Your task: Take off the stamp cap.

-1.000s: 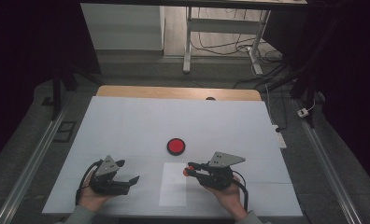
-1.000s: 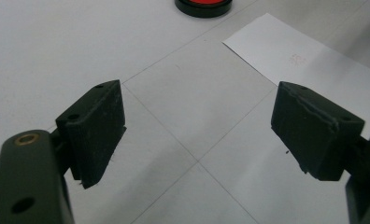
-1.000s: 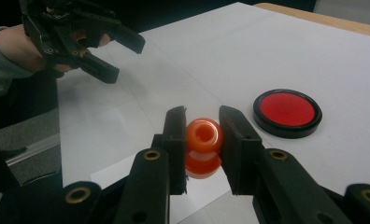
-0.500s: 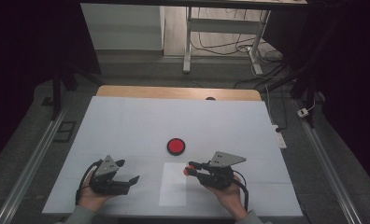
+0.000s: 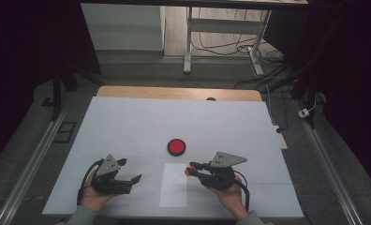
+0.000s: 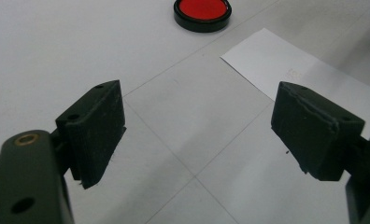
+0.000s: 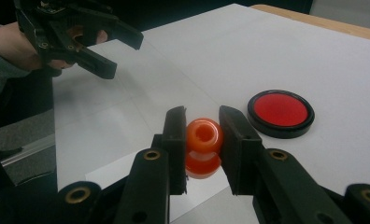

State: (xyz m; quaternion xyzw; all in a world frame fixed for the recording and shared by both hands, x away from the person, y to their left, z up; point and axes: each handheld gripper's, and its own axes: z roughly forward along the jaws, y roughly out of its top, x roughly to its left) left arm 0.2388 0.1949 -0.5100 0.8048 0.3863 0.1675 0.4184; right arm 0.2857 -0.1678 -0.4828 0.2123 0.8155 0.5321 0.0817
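Orange ring piece point(image 7: 204, 145): sides covered by the jaws clamped on it, lower half hidden between them; too small in the high view for shape. Red disc point(image 6: 202, 13): top edge cut off in the left gripper view. Faint print on paper sheet point(image 6: 309, 79): illegible.
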